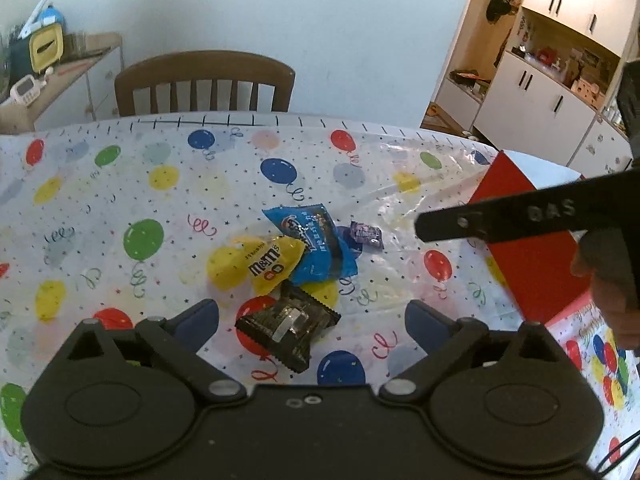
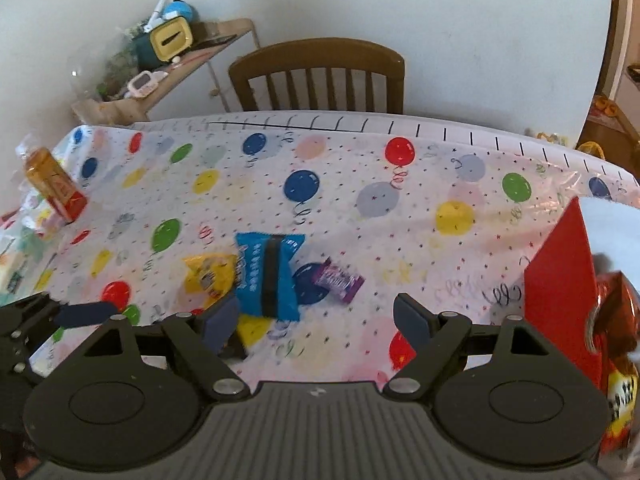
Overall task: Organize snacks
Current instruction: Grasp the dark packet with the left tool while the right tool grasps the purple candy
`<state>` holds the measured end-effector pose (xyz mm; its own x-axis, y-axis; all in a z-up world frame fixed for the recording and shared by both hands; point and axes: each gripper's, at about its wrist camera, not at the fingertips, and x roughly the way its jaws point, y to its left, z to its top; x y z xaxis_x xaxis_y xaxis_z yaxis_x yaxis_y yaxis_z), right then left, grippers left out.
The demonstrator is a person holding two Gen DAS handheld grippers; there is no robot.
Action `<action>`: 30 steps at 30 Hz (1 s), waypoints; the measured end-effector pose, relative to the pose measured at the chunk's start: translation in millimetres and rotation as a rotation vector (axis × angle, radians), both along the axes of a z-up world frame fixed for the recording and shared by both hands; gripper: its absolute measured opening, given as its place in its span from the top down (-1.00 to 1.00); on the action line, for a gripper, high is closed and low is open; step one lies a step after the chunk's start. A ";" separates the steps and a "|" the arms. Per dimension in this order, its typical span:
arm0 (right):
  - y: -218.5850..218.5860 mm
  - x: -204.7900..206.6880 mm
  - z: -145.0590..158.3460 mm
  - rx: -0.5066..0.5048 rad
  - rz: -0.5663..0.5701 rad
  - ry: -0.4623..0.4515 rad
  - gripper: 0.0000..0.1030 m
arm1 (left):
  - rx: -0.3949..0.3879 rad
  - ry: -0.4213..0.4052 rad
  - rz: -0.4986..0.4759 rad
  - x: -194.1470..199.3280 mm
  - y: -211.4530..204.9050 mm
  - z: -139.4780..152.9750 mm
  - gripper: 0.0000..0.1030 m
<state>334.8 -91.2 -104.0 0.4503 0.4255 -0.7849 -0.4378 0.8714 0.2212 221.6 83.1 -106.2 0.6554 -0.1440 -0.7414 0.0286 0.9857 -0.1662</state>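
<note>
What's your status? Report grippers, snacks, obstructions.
Left gripper open above the black packet. Right gripper open, empty. Yellow packet, blue packet, purple candy loose on the table. Red box at right, nothing blocking.

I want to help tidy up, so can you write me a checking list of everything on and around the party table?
Surface: table under a balloon-print plastic cloth, wrinkled near the red box.
Job's things: yellow M&M's packet, blue packet, dark packet overlapping in a pile; small purple candy apart beside them; red box with an orange snack bag inside.
Clutter: orange pack at the far corner.
Grippers: left tool open, empty, near the dark packet; right tool open, empty.
Cables: thin black cable.
Surroundings: wooden chair, side shelf, white cabinets.
</note>
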 end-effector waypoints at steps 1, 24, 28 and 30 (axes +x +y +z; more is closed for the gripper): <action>2.8 3.8 -3.1 -0.013 0.013 -0.007 -0.63 | 0.008 -0.002 0.002 2.1 -0.4 -1.9 -0.92; 50.4 60.1 -70.5 -0.226 0.331 -0.027 -0.01 | 0.121 0.016 -0.088 27.6 -10.2 -40.4 -0.64; 53.6 59.3 -73.5 -0.224 0.356 -0.046 0.18 | 0.130 0.037 -0.093 32.1 -8.7 -48.4 -0.52; 54.4 58.2 -73.5 -0.219 0.357 -0.052 0.25 | 0.134 0.046 -0.100 32.9 -8.5 -51.3 -0.45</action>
